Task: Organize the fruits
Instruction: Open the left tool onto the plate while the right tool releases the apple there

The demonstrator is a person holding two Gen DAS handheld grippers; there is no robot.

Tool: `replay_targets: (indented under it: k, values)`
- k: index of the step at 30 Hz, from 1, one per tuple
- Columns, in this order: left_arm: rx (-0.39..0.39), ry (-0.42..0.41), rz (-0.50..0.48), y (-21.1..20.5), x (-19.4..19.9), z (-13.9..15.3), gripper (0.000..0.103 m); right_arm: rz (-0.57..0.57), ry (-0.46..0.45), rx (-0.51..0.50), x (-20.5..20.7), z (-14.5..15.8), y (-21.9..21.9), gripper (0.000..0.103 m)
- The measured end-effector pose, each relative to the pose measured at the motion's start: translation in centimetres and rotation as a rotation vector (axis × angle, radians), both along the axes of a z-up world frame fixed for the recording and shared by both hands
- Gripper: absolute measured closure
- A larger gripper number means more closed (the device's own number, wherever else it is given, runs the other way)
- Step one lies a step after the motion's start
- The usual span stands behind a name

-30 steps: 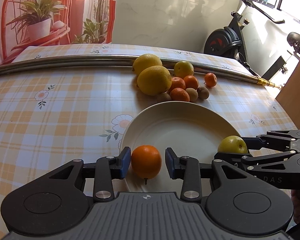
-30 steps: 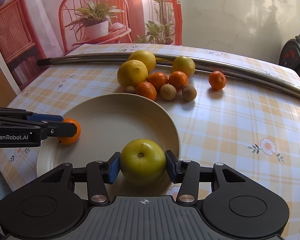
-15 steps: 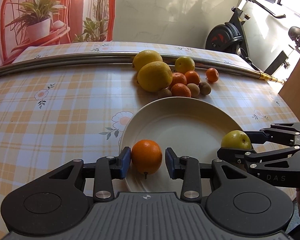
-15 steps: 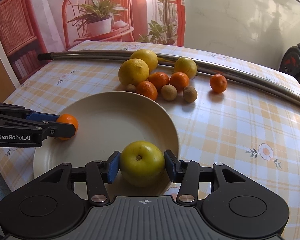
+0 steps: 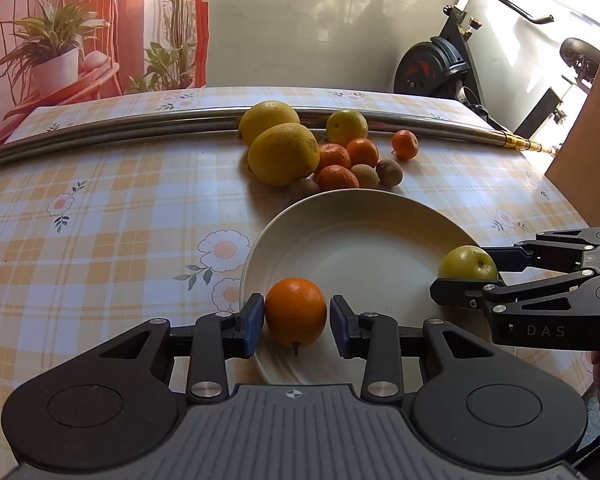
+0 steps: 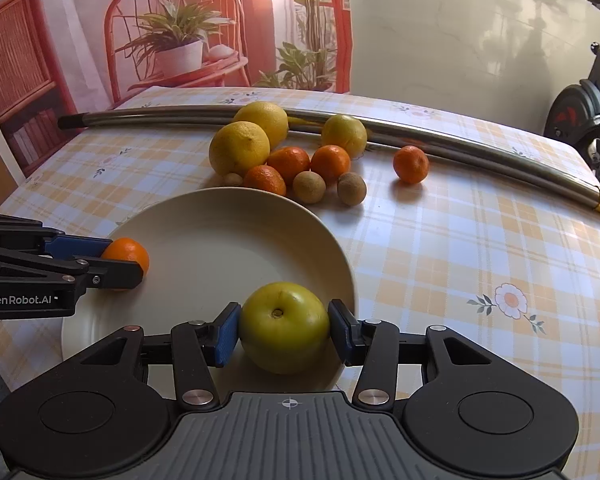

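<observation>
Two grippers, one plate, one heap of loose fruit, all on my counter, which wears a cloth of orange and white checks with printed daisies. Landmark for every entry: the white plate.

Room: a mural of a red chair with a potted plant hangs behind the counter, far side of the plate; a pale wall beside it; an exercise bike off the far right corner.

Surface, beyond the plate: a long metal pole lies across the counter; just this side of it, two large yellow citrus, a smaller yellow fruit, three mandarins bunched together, and one lone mandarin set apart to the right. Two brown kiwis sit near the plate's far rim.

Hard to make out: a third small brown fruit is partly hidden behind the plate's far rim.

My left gripper is clenched on an orange over the plate's left rim, pads touching both flanks. My right gripper grasps a green apple over the plate's near right rim. Whether either fruit rests on the plate I cannot tell.
</observation>
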State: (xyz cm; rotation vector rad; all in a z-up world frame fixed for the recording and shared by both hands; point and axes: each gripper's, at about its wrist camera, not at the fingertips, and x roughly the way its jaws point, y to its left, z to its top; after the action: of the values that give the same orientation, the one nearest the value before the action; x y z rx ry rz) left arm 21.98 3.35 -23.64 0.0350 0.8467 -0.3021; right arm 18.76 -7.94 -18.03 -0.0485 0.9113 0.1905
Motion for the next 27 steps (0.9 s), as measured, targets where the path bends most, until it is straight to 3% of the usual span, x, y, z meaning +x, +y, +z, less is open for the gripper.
replay_targets:
  k: [8,17,27]
  values:
    - [-0.014,0.0,0.003,0.1,-0.1,0.0,0.064,-0.011,0.002,0.015,-0.1,0.0,-0.1,0.059]
    - [-0.04,-0.022,0.005,0.4,-0.2,0.7,0.063,-0.036,-0.014,0.073,0.2,0.9,-0.7,0.049]
    - [-0.105,-0.084,0.022,1.6,1.0,4.2,0.063,-0.103,-0.112,0.14,1.3,4.8,-3.7,0.047]
